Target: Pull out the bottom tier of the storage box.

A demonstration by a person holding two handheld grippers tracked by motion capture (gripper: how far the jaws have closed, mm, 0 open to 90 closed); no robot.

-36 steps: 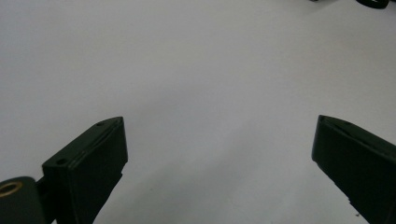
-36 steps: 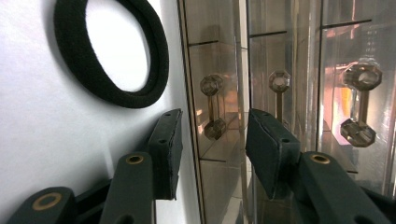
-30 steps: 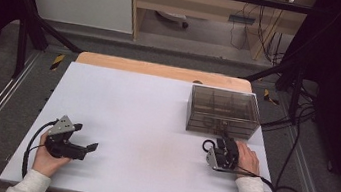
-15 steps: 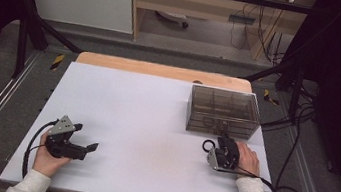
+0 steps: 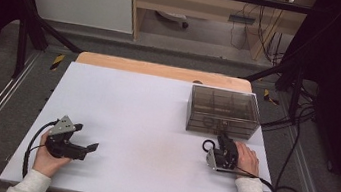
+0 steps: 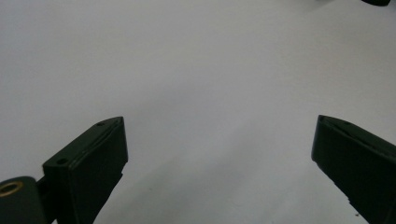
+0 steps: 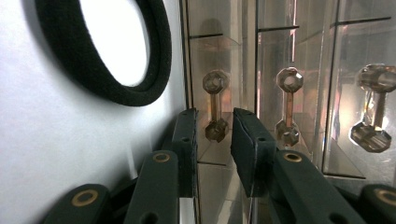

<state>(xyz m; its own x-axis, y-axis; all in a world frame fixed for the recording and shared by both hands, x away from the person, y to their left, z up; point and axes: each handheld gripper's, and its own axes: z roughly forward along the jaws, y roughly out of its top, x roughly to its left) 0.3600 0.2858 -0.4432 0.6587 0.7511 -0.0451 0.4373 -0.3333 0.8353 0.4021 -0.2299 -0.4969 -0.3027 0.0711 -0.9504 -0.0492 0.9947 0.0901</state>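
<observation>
Right gripper view looks along the right gripper [image 7: 212, 135], whose jaws have just been closing around a faceted drawer knob [image 7: 215, 105] on the clear acrylic organiser box [image 5: 223, 111] near the bench's [image 5: 144, 122] far right corner; they stand narrow but do not yet pinch it. Smooth acrylic could slip from the pads, or a skewed pull drag the whole box. A black fabric hair band [image 7: 112, 56] lies just beside. The left gripper [image 5: 82, 138] rests wide open, empty, near the front left corner.
</observation>
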